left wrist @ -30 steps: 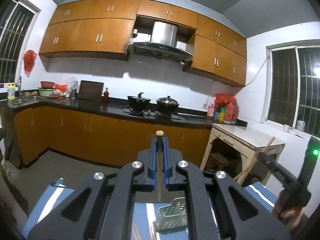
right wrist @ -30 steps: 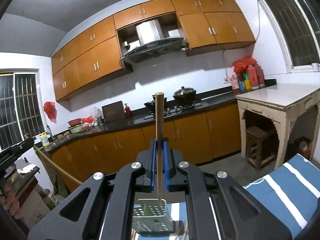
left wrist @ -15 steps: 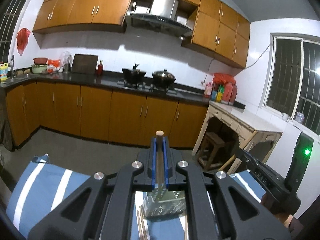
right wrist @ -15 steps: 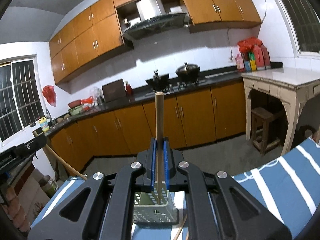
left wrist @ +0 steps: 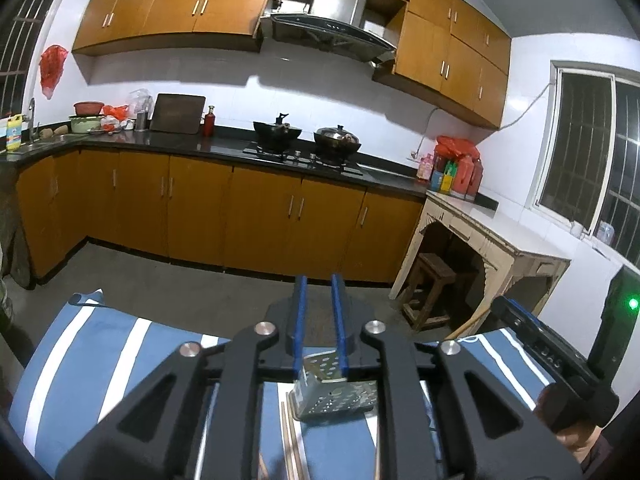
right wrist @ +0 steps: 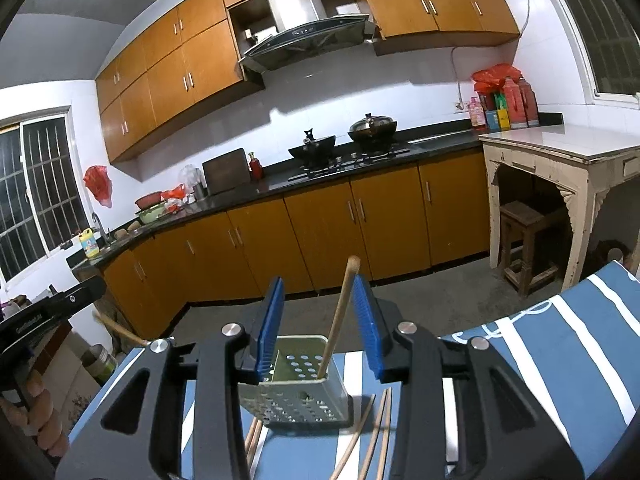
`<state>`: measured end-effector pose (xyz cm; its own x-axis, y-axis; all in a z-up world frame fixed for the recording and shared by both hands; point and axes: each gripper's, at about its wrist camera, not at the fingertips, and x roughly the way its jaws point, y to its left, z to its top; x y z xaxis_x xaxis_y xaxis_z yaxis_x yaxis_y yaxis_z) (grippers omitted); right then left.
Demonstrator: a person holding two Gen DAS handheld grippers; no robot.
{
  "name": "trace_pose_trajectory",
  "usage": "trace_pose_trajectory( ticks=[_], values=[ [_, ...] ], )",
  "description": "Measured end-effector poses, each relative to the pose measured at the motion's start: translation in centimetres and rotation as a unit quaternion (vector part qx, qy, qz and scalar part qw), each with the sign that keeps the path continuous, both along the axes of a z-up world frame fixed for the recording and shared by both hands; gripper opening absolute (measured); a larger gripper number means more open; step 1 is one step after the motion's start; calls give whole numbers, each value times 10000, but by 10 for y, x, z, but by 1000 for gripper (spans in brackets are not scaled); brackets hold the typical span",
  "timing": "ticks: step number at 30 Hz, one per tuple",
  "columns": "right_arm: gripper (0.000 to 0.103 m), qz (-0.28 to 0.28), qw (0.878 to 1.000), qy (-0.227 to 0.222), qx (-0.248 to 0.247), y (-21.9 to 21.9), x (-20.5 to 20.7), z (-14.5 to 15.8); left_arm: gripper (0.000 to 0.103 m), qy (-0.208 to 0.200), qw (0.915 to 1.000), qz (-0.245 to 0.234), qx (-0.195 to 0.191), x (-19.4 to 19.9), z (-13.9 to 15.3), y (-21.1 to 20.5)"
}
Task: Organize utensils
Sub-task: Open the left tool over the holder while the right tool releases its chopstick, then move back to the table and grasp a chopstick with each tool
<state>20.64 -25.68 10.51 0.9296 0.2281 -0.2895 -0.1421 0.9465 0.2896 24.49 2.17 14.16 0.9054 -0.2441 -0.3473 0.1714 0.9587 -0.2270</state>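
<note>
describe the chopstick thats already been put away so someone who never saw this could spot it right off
Find the blue and white striped cloth in the foreground, then the perforated grey-green utensil basket standing on it between the fingers of the open right claw. The chopstick is the one standing in that basket, leaning with its rounded end up. All the other chopsticks lie flat on the cloth around the basket.

Room: a kitchen with white tiled walls and a grey concrete floor. Orange-brown base cabinets under a black countertop run along the far wall, with matching wall cabinets above. A steel range hood hangs over the gas hob. To the right stands a cream side table, a wooden stool beneath it. Barred windows show darkness outside.
</note>
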Motion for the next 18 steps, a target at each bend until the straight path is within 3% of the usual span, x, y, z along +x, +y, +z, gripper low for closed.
trace_pose_trajectory(
  ticks=[2,9,18],
  values=[
    [38,-20,10000,-6,-6,-4,-9,-1,25,-50,10000,48,-37,-8,3,6],
    [38,-288,9988,383,-108,-24,-41,-34,30,-8,9995,316,-66,-44,-13,36],
    [37,-249,9830,1806,-200,-22,-37,-137,33,758,9938,695,433,-68,-106,45]
  ],
)
